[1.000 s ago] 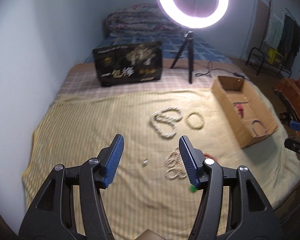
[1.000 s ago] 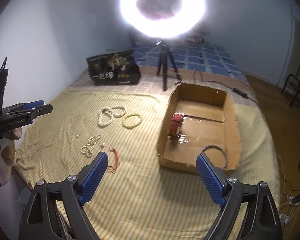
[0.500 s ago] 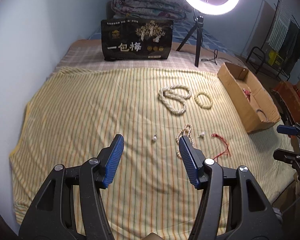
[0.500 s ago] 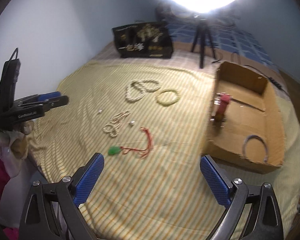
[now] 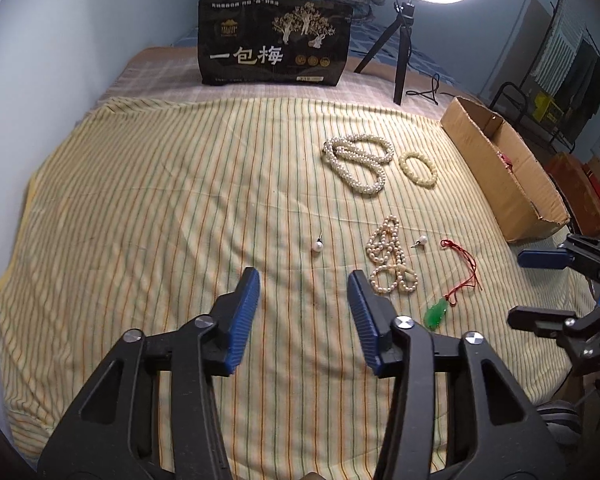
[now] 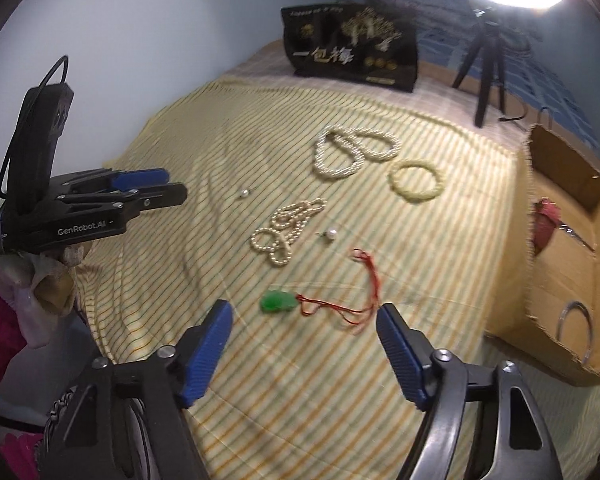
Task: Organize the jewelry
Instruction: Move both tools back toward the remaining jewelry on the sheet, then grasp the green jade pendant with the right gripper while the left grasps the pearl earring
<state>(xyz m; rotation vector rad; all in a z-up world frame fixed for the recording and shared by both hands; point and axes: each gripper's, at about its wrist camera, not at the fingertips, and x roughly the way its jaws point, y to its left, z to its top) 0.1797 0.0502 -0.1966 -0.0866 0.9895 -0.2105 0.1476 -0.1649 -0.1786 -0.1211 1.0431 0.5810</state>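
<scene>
Red cord is trailing loosely from the green jade pendant (image 6: 277, 301), which is lying on the striped bedsheet (image 6: 300, 380) just ahead of the right hand-held gripper (image 6: 304, 318). That gripper is standing released with nothing between its pads, and its jaws have just been closing. If it is pinching only the cord, the pendant may be swinging free or snagging the small pearl necklace (image 6: 287, 229) just beyond. The left hand-held gripper (image 5: 303, 290) is also released and empty, its jaws likewise just narrowing, with the loose pearl earring (image 5: 317, 245) lying just ahead; so small and round a thing could be rolling away or slipping from the pads. A second earring (image 6: 330, 233), the long pearl necklace (image 6: 352, 152) and the bead bracelet (image 6: 416, 180) are lying farther off, with the cardboard box (image 6: 560, 264) to the right already holding a bangle (image 6: 576, 328). Compared with a second ago, both views are sitting lower and closer to the jewelry, and the right one has swung from the box toward the pendant.
</scene>
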